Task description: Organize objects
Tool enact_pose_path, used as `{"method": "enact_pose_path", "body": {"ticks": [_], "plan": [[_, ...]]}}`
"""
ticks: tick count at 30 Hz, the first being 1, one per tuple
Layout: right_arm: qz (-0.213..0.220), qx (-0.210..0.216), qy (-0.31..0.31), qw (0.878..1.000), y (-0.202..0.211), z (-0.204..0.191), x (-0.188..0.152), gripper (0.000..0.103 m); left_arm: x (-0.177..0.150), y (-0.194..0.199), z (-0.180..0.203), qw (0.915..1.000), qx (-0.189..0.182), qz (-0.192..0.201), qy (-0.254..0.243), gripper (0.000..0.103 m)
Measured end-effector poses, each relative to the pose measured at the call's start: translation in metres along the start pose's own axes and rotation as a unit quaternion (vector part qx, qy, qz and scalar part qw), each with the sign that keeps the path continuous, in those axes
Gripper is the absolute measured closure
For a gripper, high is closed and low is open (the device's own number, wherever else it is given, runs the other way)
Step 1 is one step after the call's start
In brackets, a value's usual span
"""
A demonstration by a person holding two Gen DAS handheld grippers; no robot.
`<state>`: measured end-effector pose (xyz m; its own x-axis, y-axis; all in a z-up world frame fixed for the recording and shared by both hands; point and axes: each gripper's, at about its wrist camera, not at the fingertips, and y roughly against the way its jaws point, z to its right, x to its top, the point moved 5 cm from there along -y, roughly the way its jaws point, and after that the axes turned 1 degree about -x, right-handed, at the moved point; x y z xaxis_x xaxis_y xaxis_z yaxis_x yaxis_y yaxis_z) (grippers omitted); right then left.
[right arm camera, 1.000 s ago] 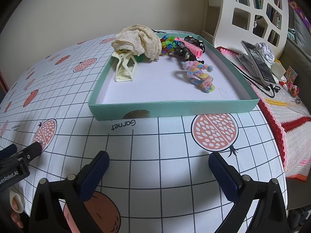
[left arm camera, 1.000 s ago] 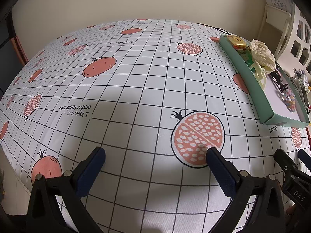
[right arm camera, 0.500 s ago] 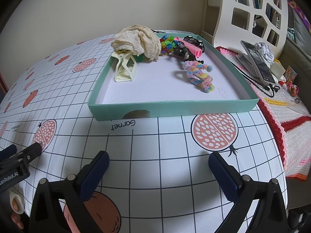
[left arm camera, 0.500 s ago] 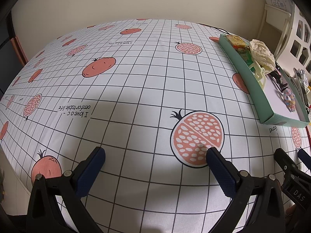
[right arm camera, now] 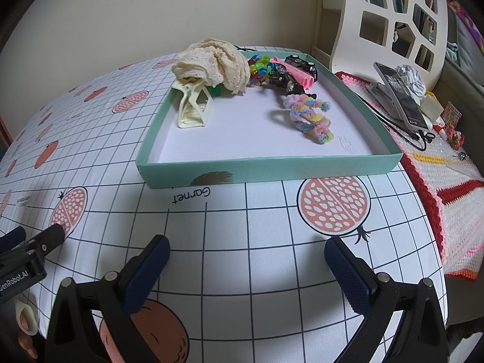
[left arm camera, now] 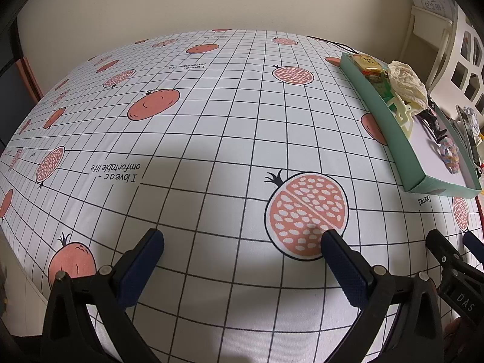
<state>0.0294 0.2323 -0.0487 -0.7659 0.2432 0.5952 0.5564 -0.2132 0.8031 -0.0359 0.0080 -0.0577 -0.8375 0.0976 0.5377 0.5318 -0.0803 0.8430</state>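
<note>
Both the left gripper [left arm camera: 242, 249] and right gripper [right arm camera: 246, 251] hang wide open and empty over the gridded pomegranate-print cloth [left arm camera: 230, 127], while the small hair accessories — cream lace scrunchie [right arm camera: 210, 63], cream plastic claw clip [right arm camera: 193, 107], pastel spiral tie [right arm camera: 308, 115] — lie inside the shallow teal cardboard tray [right arm camera: 272, 168], consistent with either sorting done or items awaiting removal.

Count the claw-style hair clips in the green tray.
1: a cream claw clip at the tray's left wall, partly under the lace scrunchie. More could be hidden in the pile behind.

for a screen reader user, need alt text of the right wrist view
The open right gripper hovers over a pomegranate-print tablecloth, facing a teal tray holding a cream claw clip, lace scrunchie and pastel spiral hair tie.
</note>
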Motion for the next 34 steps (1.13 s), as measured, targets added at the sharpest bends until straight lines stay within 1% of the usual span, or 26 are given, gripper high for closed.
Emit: {"method": "enact_pose_path", "body": {"ticks": [34], "plan": [[0.000, 0.001, 0.001, 1.000, -0.0021, -0.0001, 0.0018, 0.000, 0.0039, -0.0015, 0.0010, 1.0000, 0.001, 0.003, 0.001, 0.000]]}}
